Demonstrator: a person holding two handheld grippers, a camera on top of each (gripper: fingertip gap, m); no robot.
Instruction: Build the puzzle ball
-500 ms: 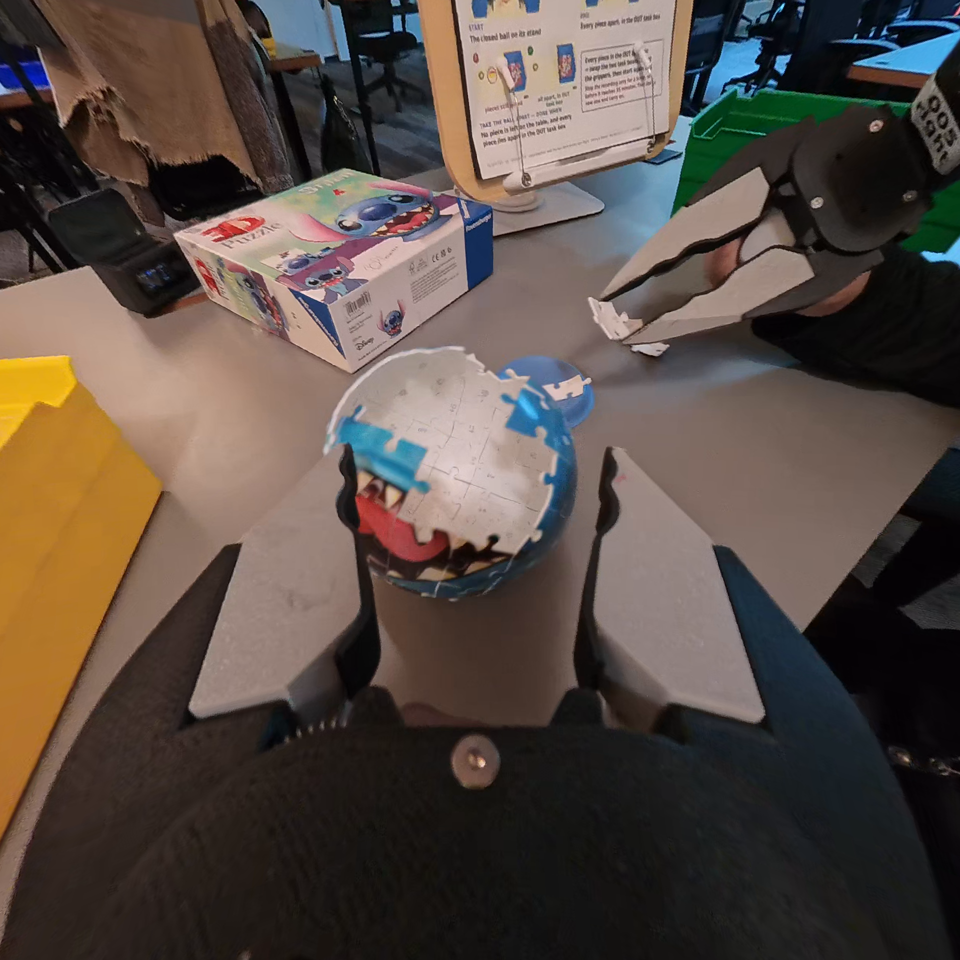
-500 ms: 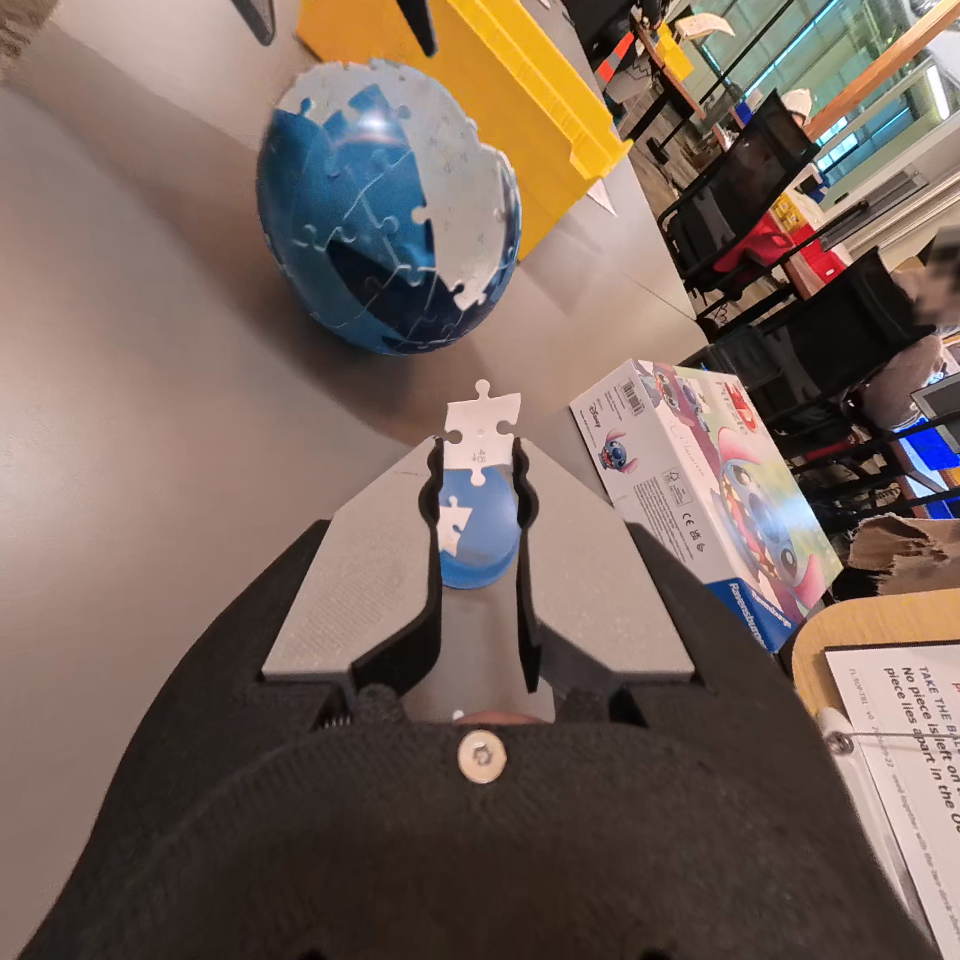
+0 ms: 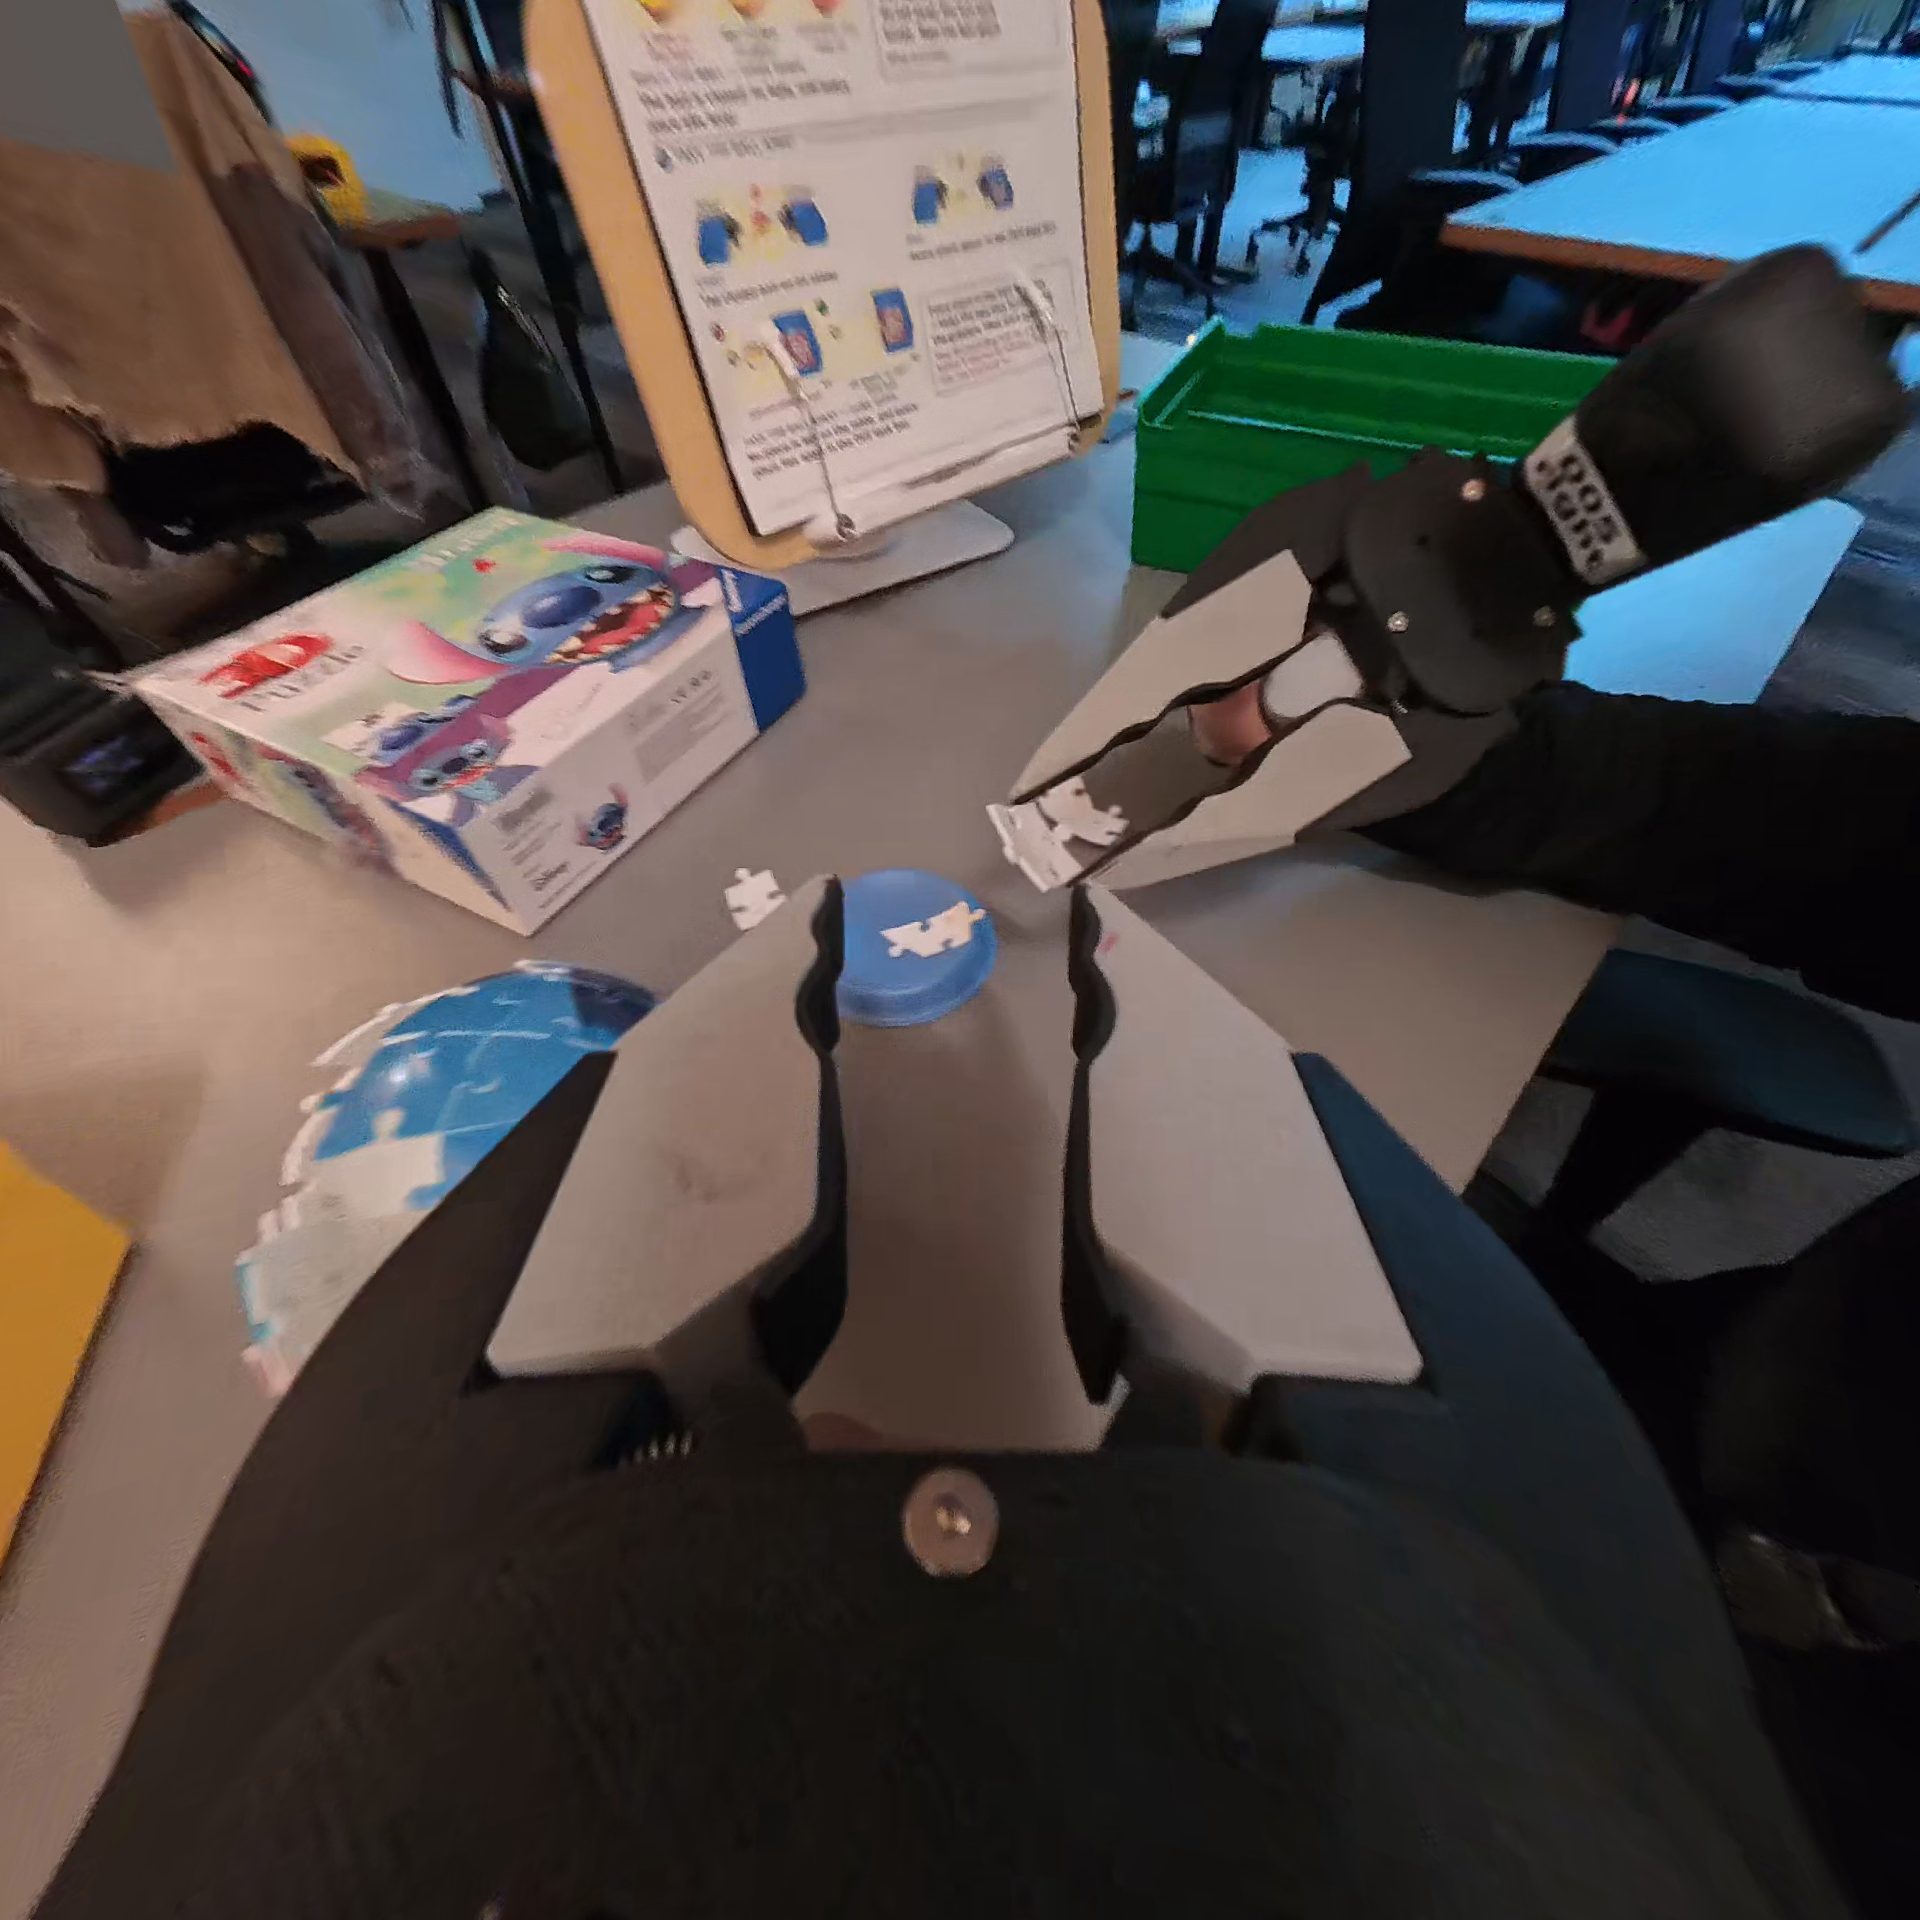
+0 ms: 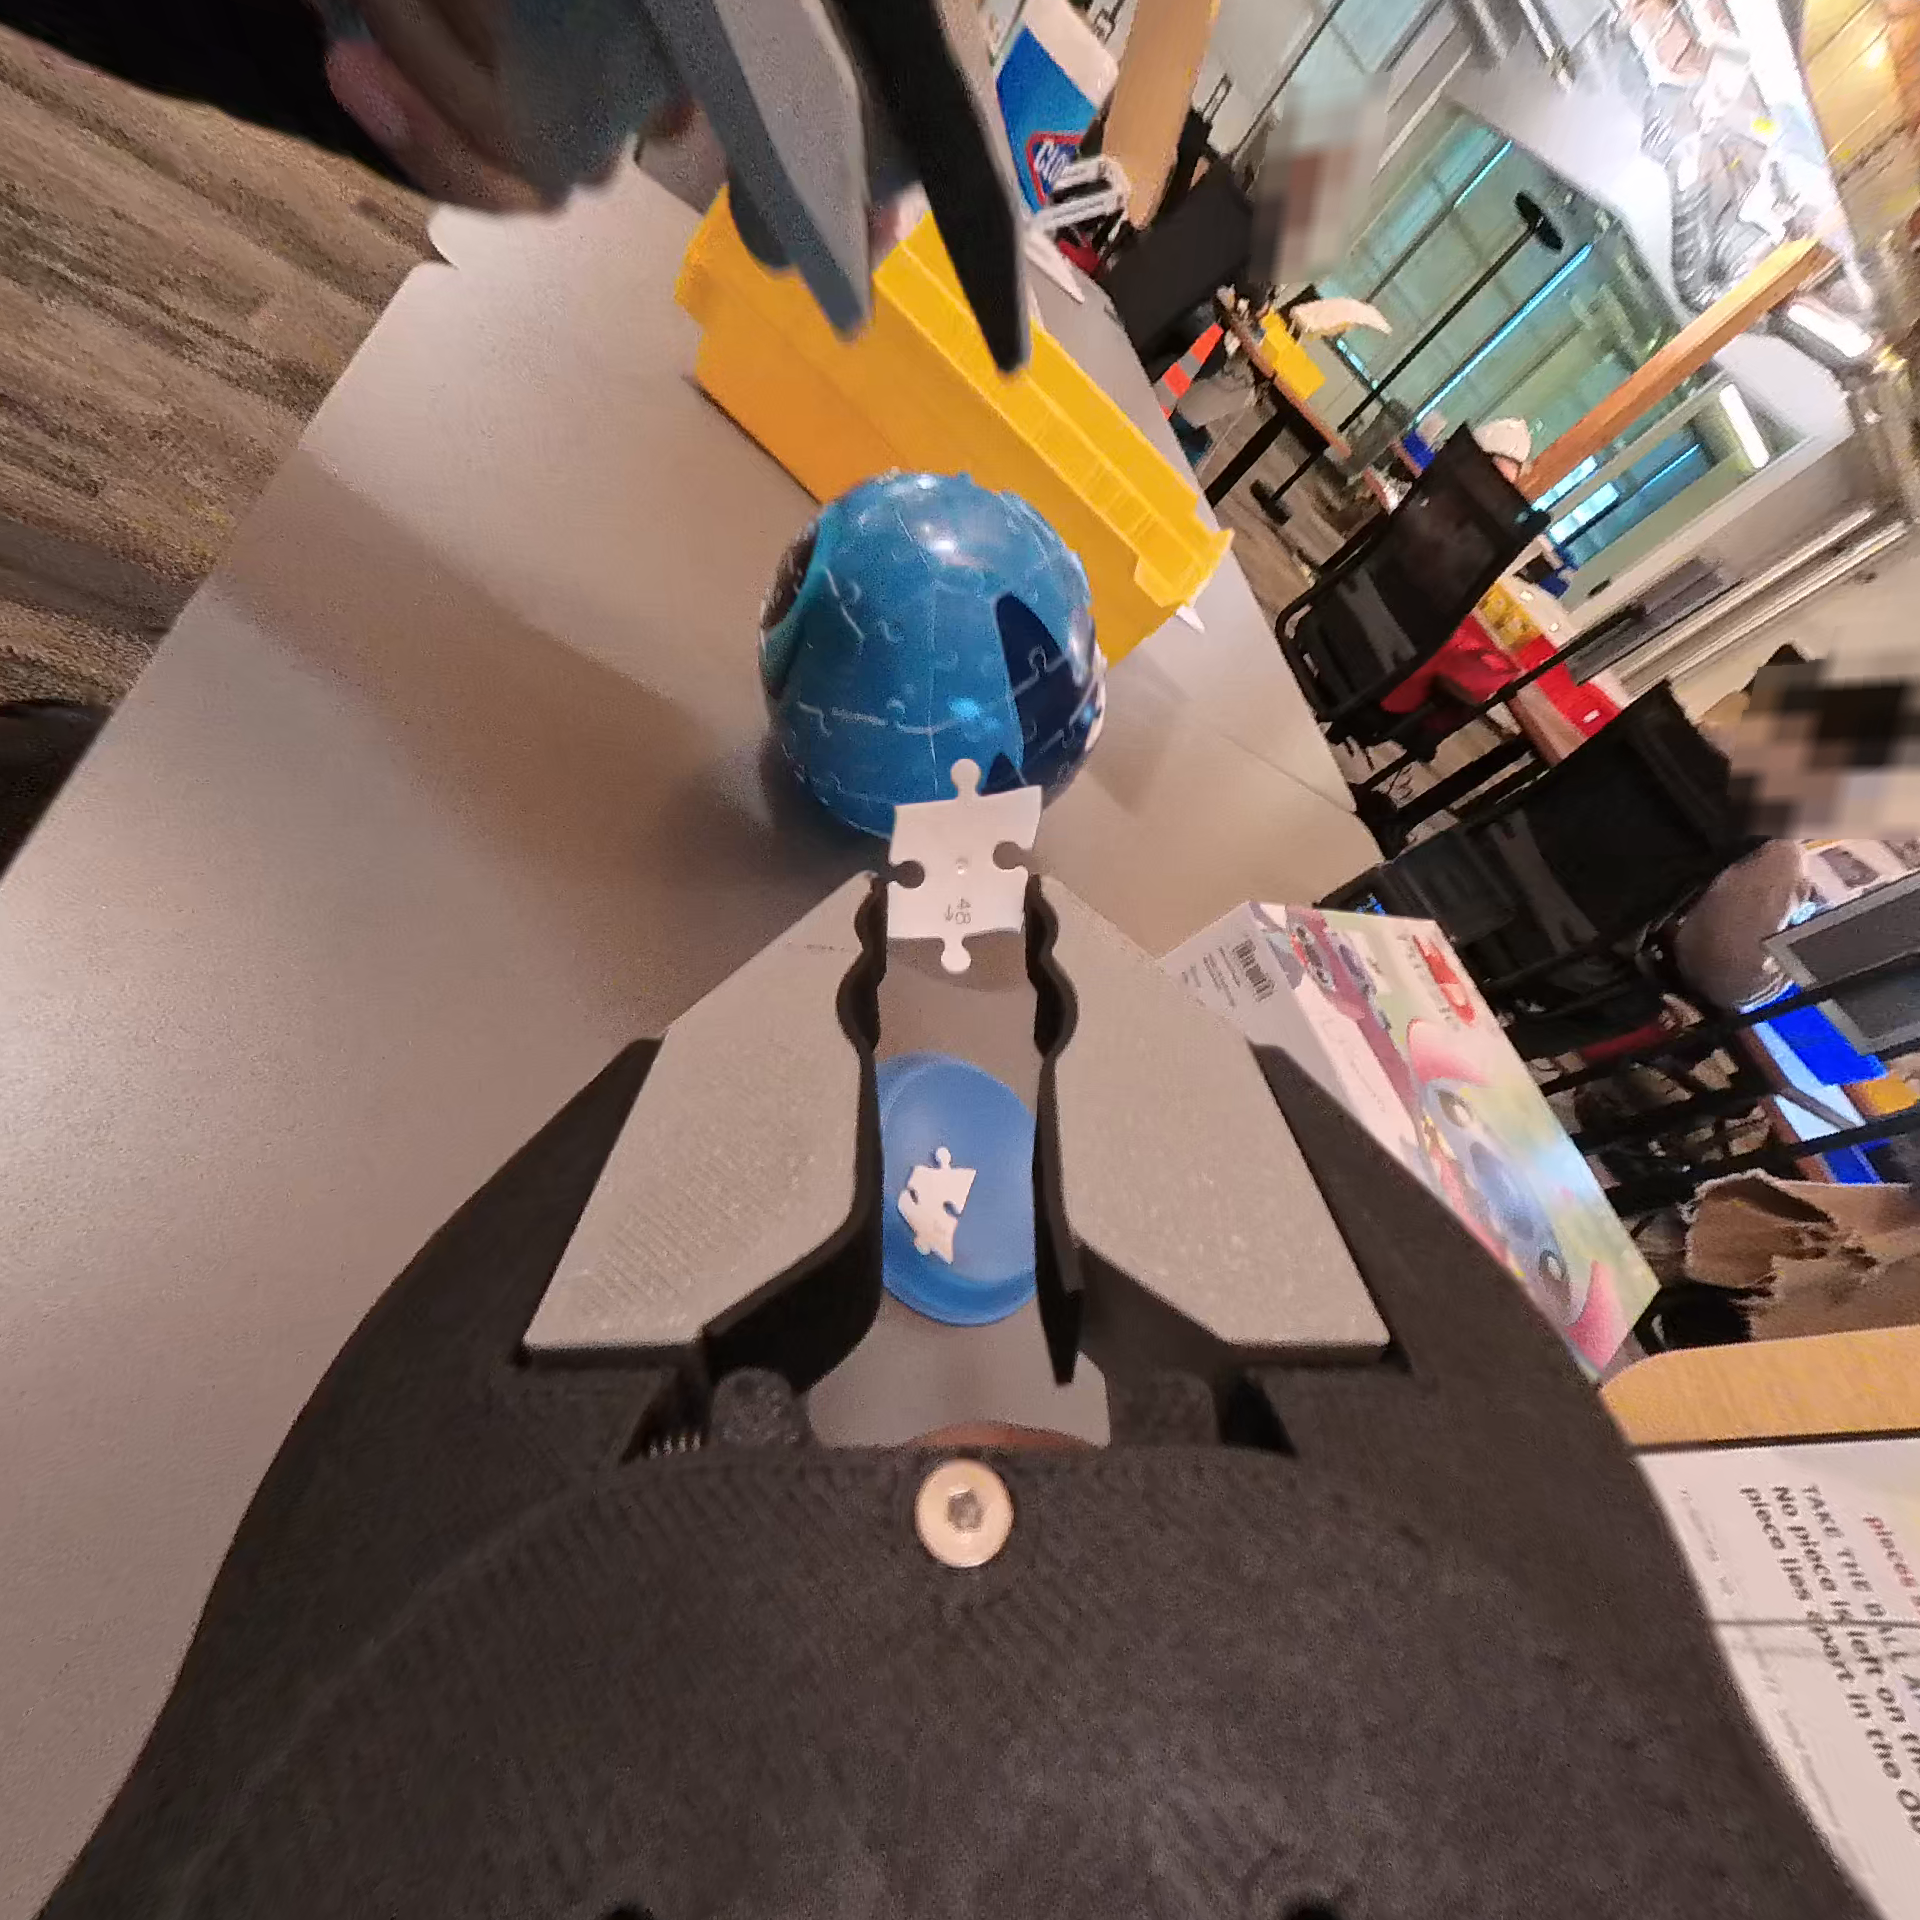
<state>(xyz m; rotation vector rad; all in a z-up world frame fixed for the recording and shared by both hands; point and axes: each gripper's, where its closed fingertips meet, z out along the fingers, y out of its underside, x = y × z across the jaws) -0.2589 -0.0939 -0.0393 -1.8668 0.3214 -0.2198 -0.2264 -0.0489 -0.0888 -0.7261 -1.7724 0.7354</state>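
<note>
Half a second ago the puzzle ball (image 3: 416, 1132) was sitting between the left gripper's (image 3: 951, 914) fingers; now it is lying on the grey table (image 3: 239, 935) off at about 9 o'clock of them, and nothing is between them. Those tongs are standing wide apart, holding nothing, and pointing at the blue stand (image 3: 914, 951) at 12 o'clock. One white puzzle piece (image 3: 932, 928) is lying on the stand, and another loose piece (image 3: 753, 896) is lying on the table just at 10 o'clock of it.

The right gripper (image 4: 958, 883) is squeezing a white piece (image 4: 961, 868) at its tips, white side up. From its camera the ball (image 4: 925, 655) is sitting at 12 o'clock, near the piece but apart from it. A yellow bin (image 4: 966, 416) is sitting past the ball. The puzzle box (image 3: 488, 707) is lying at 10 o'clock in the left view, with a green bin (image 3: 1340, 436) at 1 o'clock.
</note>
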